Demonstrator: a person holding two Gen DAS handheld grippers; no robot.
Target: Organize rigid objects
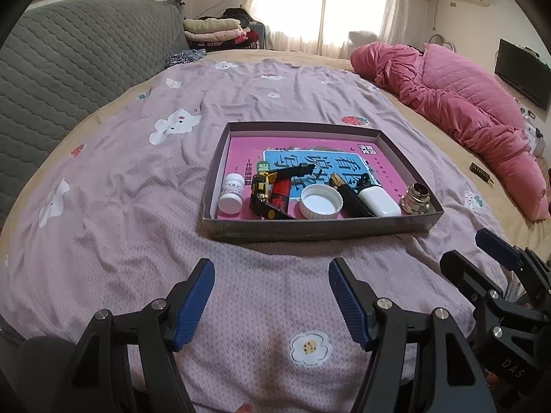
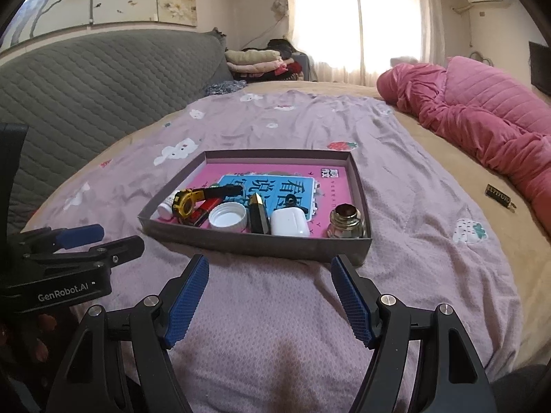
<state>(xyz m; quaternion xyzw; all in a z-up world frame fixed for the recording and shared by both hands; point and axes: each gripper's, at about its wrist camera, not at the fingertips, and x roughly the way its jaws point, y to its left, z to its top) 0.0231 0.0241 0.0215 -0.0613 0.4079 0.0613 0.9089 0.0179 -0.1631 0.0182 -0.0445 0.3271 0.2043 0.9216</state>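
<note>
Now both sets of jaws spread wide, nothing between them: left gripper [image 1: 272, 304] and right gripper [image 2: 270, 301] low over the bedsheet [image 1: 120, 186], short of the tray [image 1: 310, 232]. Inside, along its near wall: pill bottle [image 1: 231, 197], yellow watch [image 2: 184, 203], white cap [image 1: 321, 202], earbud case [image 2: 290, 224], glass jar [image 2: 347, 222]. Probably light, stiff, slick; jar breakable, best gripped across the body. Only from the right: jar's glass sides. Only from the left: bottle upright, unhidden.

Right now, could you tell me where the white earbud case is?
In both wrist views the white earbud case lies inside the shallow box, near its front wall, between the black-and-gold bar and the metal jar.
</note>
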